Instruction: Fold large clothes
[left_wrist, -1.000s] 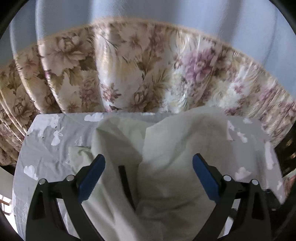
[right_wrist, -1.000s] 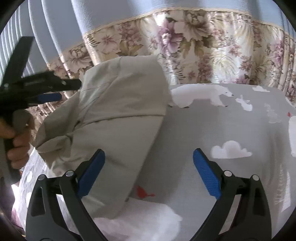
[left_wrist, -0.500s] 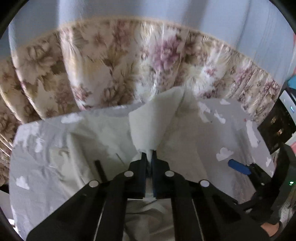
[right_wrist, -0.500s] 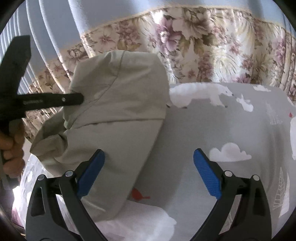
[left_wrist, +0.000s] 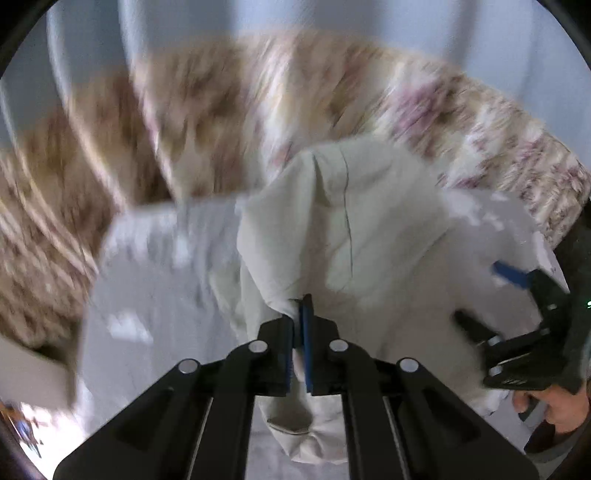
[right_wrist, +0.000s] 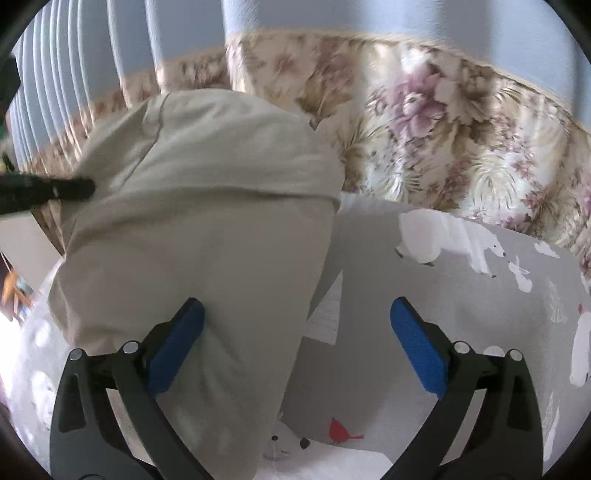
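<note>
A large pale beige garment (left_wrist: 369, 229) lies partly lifted over a grey bedsheet with white animal prints (right_wrist: 461, 295). My left gripper (left_wrist: 301, 325) is shut on a bunched fold of the garment and holds it up; cloth hangs below the jaws. In the right wrist view the garment (right_wrist: 207, 221) rises as a raised hump at left, with the left gripper's tip (right_wrist: 70, 188) at its left side. My right gripper (right_wrist: 295, 343) is open and empty, its left pad over the garment's lower edge. The right gripper also shows in the left wrist view (left_wrist: 517, 306).
A floral curtain with a blue upper part (right_wrist: 424, 122) hangs behind the bed. The sheet's far edge (left_wrist: 155, 214) meets it. A hand (left_wrist: 554, 402) holds the right gripper at the lower right of the left wrist view.
My left gripper closed on the garment a half second ago and has since lifted and swung it; the view is blurred by motion. The right gripper has moved closer to the garment, still open.
</note>
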